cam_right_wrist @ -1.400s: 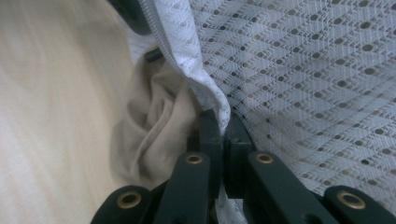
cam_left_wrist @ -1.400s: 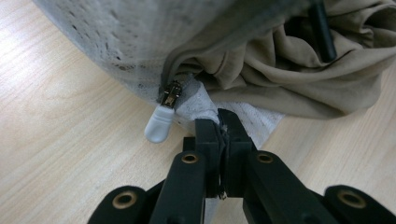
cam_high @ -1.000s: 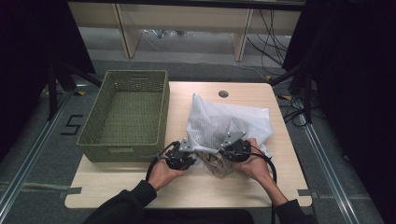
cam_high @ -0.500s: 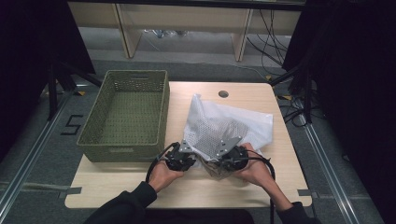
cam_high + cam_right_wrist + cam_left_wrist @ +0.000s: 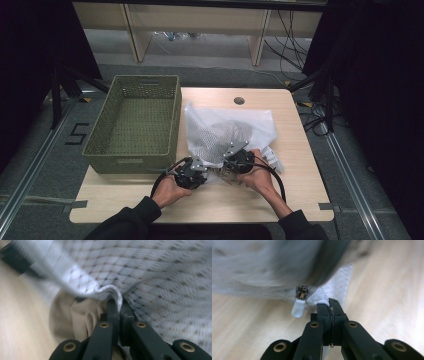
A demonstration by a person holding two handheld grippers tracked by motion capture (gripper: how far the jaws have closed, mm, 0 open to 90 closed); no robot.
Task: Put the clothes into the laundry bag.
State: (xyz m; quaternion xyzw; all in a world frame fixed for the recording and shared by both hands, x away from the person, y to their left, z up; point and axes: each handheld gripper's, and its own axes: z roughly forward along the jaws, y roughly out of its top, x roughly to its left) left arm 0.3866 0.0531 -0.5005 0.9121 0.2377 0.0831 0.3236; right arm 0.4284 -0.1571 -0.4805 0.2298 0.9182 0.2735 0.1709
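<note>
Near edge of tabletop (image 5: 125,210), centre: two hands side by side, each with a pair of tongs aimed away from the person.

Left tongs (image 5: 329,305): clenched on a fold of white mesh at the bag's near hem, just beside the zipper pull (image 5: 299,306), whose white tab hangs free to the left of the jaw tips in the left gripper view. Seen from above at (image 5: 192,170).

Right tongs (image 5: 117,302): clenched on the rolled mesh edge of the bag's mouth; beige cloth (image 5: 75,315) visible inside, just left of the jaws. Seen from above at (image 5: 235,159).

White mesh laundry bag (image 5: 225,132): near end pinched by both tongs, body spread away from them across the tabletop's middle toward the far edge; dark contents showing through the mesh.

Left portion of tabletop, beside the bag: green woven basket (image 5: 100,145), overhanging the left edge.

Far edge, centre: round cable hole (image 5: 239,100).
</note>
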